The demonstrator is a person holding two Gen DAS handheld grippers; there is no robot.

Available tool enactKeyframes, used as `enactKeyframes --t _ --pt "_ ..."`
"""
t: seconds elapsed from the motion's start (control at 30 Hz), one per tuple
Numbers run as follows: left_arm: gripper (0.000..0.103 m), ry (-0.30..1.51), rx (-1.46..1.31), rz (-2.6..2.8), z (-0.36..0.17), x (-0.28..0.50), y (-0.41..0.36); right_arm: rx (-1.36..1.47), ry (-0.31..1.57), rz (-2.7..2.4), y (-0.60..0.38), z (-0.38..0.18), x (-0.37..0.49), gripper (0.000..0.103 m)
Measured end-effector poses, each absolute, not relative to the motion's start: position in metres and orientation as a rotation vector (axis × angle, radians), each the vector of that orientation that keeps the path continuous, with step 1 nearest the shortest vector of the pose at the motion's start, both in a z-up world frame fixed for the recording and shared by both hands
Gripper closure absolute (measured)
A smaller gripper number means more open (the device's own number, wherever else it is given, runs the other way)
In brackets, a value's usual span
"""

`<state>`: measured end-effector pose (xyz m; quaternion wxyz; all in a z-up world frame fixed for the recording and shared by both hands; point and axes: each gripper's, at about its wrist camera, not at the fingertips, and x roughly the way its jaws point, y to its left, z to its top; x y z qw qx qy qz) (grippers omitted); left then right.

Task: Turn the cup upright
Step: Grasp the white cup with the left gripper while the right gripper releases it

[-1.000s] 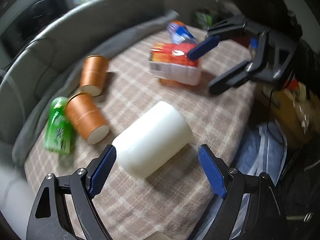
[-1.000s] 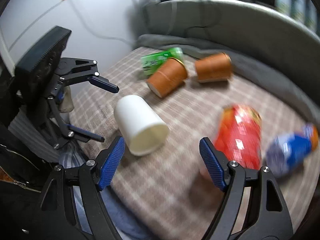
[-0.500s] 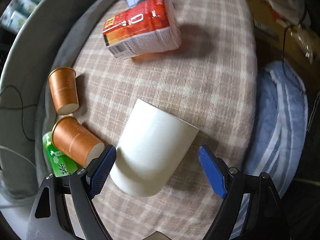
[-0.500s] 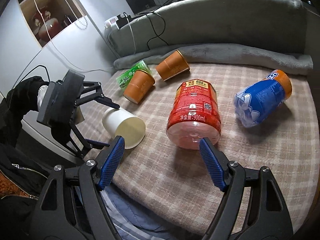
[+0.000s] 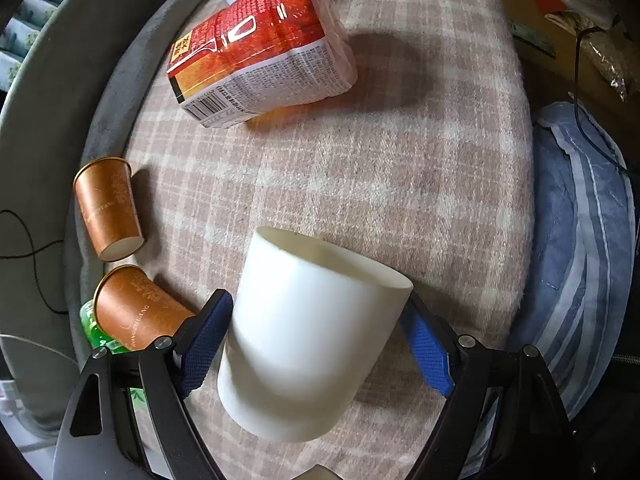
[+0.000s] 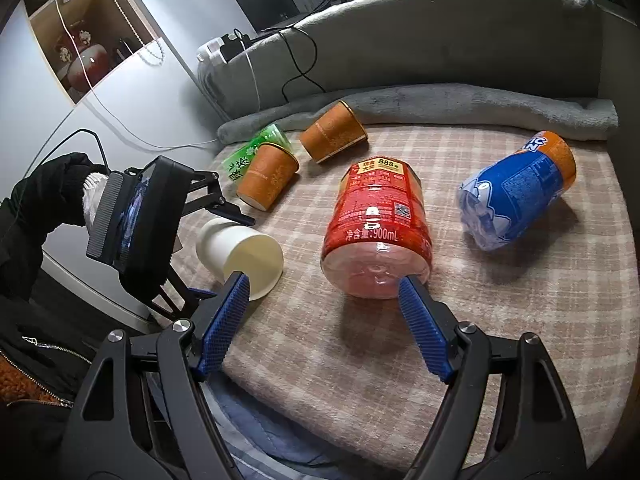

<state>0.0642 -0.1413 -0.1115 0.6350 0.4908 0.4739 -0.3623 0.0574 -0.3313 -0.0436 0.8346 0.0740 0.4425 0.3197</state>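
A white cup [image 5: 312,340] lies on its side on the plaid cloth, its open mouth pointing away from me in the left wrist view; it also shows in the right wrist view [image 6: 240,254]. My left gripper [image 5: 320,344] is open, its blue pads on either side of the cup's body, close to its walls. In the right wrist view the left gripper [image 6: 212,248] reaches over the cup from the left. My right gripper [image 6: 324,320] is open and empty, held above the cloth's near edge, in front of the red bottle.
Two orange paper cups [image 5: 108,208] [image 5: 136,316] and a green packet [image 6: 252,152] lie at the far left. A red 900 mL bottle [image 6: 376,228] and a blue bottle [image 6: 516,200] lie on their sides. A grey sofa back [image 6: 440,40] rims the cloth. A striped blue cloth [image 5: 580,240] hangs off the near edge.
My left gripper has tipped downward and moved in over the white cup, which now sits between its pads. My right gripper has pulled back and risen, giving a wider view.
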Motion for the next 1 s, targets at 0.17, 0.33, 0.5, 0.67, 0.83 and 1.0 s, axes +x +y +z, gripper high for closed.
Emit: enactKeyframes --t 0.17,0.33,0.5,0.67,0.83,1.0 --pt "0.02 1.09 1.039 -0.81 -0.11 0.077 -0.136 0.165 0.939 0.67 -0.33 -0.045 0.058 0.023" --pt "0.023 1.069 0.969 -0.787 -0.101 0.083 -0.129 0.161 0.939 0.671 -0.325 -0.046 0.057 0.023" --pt "0.023 1.052 0.91 -0.776 -0.095 0.086 -0.122 0.163 0.931 0.674 -0.322 -0.042 0.056 0.023" --pt "0.023 1.042 0.853 -0.769 -0.091 0.09 -0.117 0.151 0.929 0.673 -0.319 -0.04 0.054 0.023" --pt "0.024 1.012 0.741 -0.756 -0.077 0.092 -0.106 0.148 0.926 0.673 -0.316 -0.038 0.053 0.023" --pt "0.024 0.985 0.623 -0.749 -0.071 0.098 -0.094 0.15 0.923 0.677 -0.314 -0.037 0.053 0.023"
